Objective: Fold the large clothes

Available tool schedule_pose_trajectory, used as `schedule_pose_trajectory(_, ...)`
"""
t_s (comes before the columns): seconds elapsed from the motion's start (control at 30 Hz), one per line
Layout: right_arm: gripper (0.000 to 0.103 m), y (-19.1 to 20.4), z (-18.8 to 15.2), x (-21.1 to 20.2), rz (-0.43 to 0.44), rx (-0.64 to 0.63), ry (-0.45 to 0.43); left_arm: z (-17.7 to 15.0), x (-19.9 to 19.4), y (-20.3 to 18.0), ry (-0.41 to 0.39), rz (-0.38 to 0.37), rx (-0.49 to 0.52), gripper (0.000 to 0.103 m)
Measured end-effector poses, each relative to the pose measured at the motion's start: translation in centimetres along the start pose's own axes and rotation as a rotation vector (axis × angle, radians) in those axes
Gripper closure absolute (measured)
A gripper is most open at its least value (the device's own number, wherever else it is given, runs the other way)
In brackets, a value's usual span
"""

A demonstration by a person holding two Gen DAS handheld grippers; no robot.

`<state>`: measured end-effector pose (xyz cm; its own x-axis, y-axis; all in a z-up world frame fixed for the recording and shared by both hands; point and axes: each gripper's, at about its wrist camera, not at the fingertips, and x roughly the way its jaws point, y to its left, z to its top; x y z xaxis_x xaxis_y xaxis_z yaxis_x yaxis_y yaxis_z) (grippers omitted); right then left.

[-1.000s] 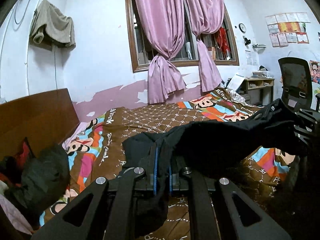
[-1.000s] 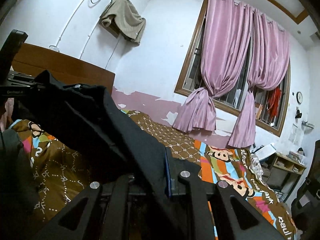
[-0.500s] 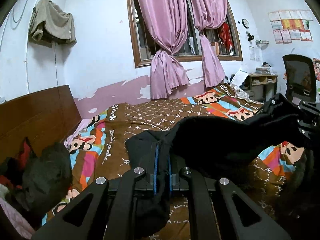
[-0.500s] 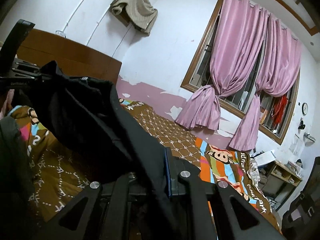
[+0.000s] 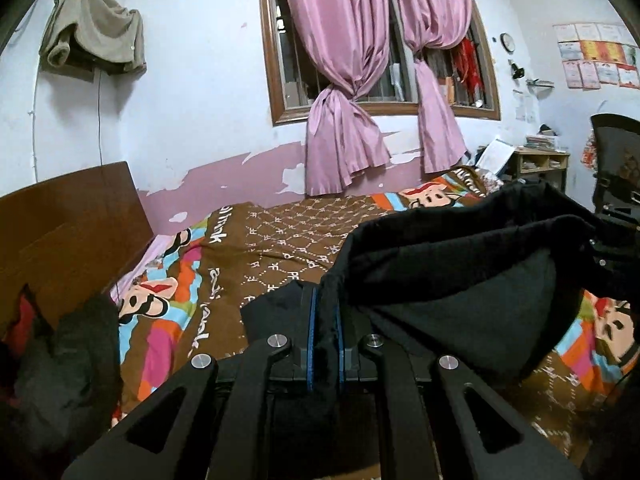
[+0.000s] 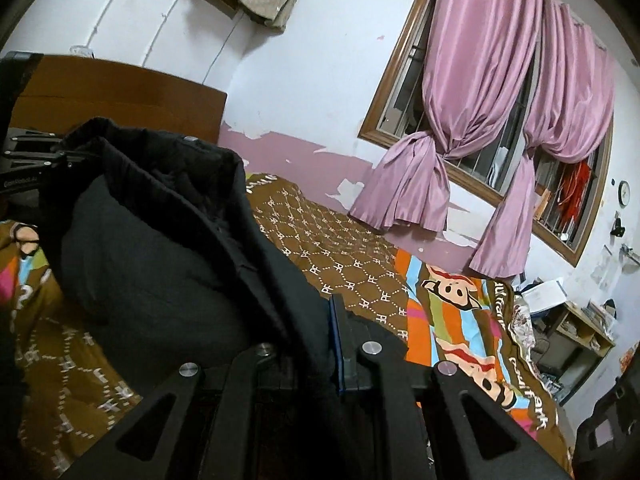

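A large black garment (image 5: pixel 472 276) hangs in a sagging fold between my two grippers above the bed. My left gripper (image 5: pixel 325 320) is shut on one edge of it, the cloth pinched between its blue pads. The other end runs to the right gripper's frame (image 5: pixel 612 240) at the right edge of the left wrist view. In the right wrist view the same black garment (image 6: pixel 160 248) fills the left half, and my right gripper (image 6: pixel 320 332) is shut on it; cloth hides its left finger. The left gripper's frame (image 6: pixel 28 160) shows at far left.
The bed carries a brown and striped cartoon-print cover (image 5: pixel 288 248), with a wooden headboard (image 5: pixel 68 232) on the left. Dark clothes (image 5: pixel 52 364) lie heaped by the headboard. A window with pink curtains (image 5: pixel 352 80), a desk (image 5: pixel 532 164) and a black chair (image 5: pixel 616 160) stand beyond.
Both grippers have swept sideways over the bed with the garment in them. The garment now hangs closer and folds over more deeply between them. The window and headboard have shifted in both views.
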<state>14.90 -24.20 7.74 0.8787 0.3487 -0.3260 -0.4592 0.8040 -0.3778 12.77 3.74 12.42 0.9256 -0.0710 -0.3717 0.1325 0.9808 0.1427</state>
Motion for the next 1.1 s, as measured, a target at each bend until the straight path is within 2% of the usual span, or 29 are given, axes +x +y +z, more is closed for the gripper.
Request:
schedule_pose_trajectory(0.17, 0.090, -0.2, 0.2, 4.5, -0.037, -0.047, 0.023, 0.3, 5.1, 0.9, 0.039, 0.026, 0.019, 0.096)
schedule_pose_trajectory(0.3, 0.086, -0.4, -0.1, 8.2, -0.053, -0.093, 0.038, 0.2, 9.0, 2.3, 0.088, 0.014, -0.023, 0.096)
schedule_pose_trajectory(0.5, 0.083, -0.6, -1.2, 13.8, -0.105, -0.130, 0.077, 0.7, 15.2, 3.1, 0.148, 0.003, -0.028, 0.095)
schedule_pose_trajectory(0.67, 0.074, -1.3, -2.0, 17.2, -0.126, -0.118, 0.137, 0.7, 19.9, 3.6, 0.220, -0.027, -0.064, 0.092)
schedule_pose_trajectory(0.73, 0.054, -2.0, -2.3, 18.0, -0.123, -0.078, 0.157, 0.4, 21.0, 4.1, 0.238, -0.054, -0.101, 0.089)
schedule_pose_trajectory(0.8, 0.042, -2.4, -2.5, 18.2, -0.138, -0.060, 0.159, 0.4, 21.0, 4.8, 0.227, -0.085, -0.164, 0.079)
schedule_pose_trajectory(0.87, 0.042, -2.8, -2.6, 18.1, -0.122, -0.036, 0.156, 1.1, 20.1, 5.4, 0.189, -0.099, -0.226, 0.041)
schedule_pose_trajectory(0.93, 0.040, -3.1, -2.7, 17.8, -0.108, -0.017, 0.161, 1.9, 18.7, 5.9, 0.121, -0.109, -0.272, 0.025)
schedule_pose_trajectory(1.0, 0.035, -3.4, -2.7, 17.4, -0.111, -0.005, 0.162, 2.9, 17.2, 6.3, 0.076, -0.115, -0.296, 0.020)
schedule_pose_trajectory(1.1, 0.028, -4.1, -2.4, 16.4, -0.090, 0.046, 0.159, 4.0, 15.5, 6.5, 0.059, -0.094, -0.275, 0.018)
